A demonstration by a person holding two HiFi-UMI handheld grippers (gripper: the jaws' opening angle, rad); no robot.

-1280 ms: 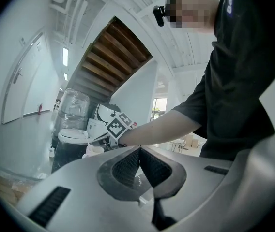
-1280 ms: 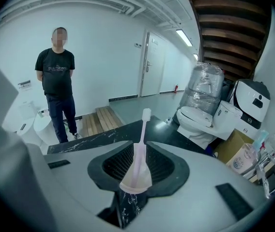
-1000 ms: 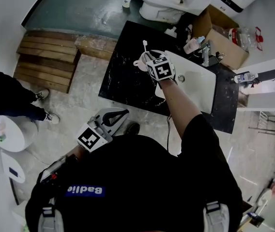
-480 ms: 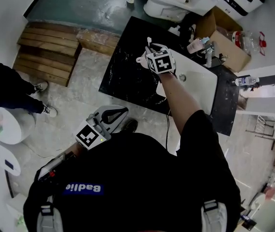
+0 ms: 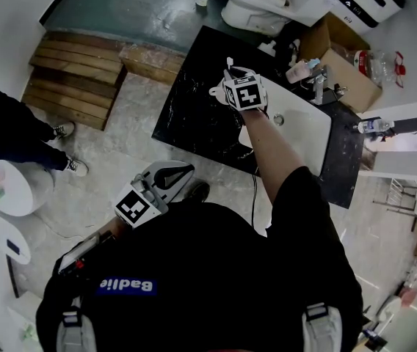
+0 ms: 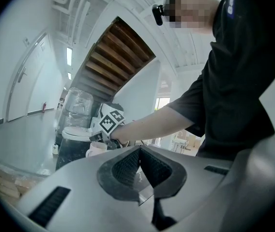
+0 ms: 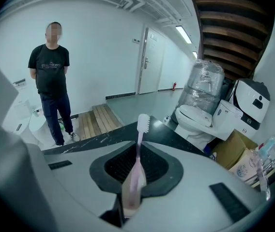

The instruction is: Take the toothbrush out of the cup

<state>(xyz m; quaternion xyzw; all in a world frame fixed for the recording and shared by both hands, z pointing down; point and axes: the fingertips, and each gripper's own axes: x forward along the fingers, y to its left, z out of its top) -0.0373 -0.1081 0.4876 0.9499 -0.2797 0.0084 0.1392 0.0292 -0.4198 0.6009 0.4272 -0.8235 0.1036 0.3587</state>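
My right gripper [image 5: 232, 85] is over the black counter [image 5: 186, 116], shut on a pink toothbrush [image 7: 137, 163] that lies along its jaws. The white brush head [image 5: 229, 63] sticks out past the jaw tips. A white cup [image 5: 216, 91] sits on the counter just left of and under this gripper; in the left gripper view the cup [image 6: 97, 149] shows below the marker cube. The handle's lower end is hidden by the gripper. My left gripper [image 5: 181, 173] is held low near my body, shut, with nothing in it [image 6: 140, 152].
A white sink basin [image 5: 304, 127] with a tap [image 5: 317, 83] lies right of the cup. Bottles and a cardboard box [image 5: 341, 57] crowd the counter's far right. A toilet [image 5: 256, 2] stands behind, wooden steps [image 5: 76, 79] to the left, and a person [image 7: 53, 86] stands nearby.
The right gripper has risen slightly with the toothbrush, away from the cup. The left gripper has stayed where it was.
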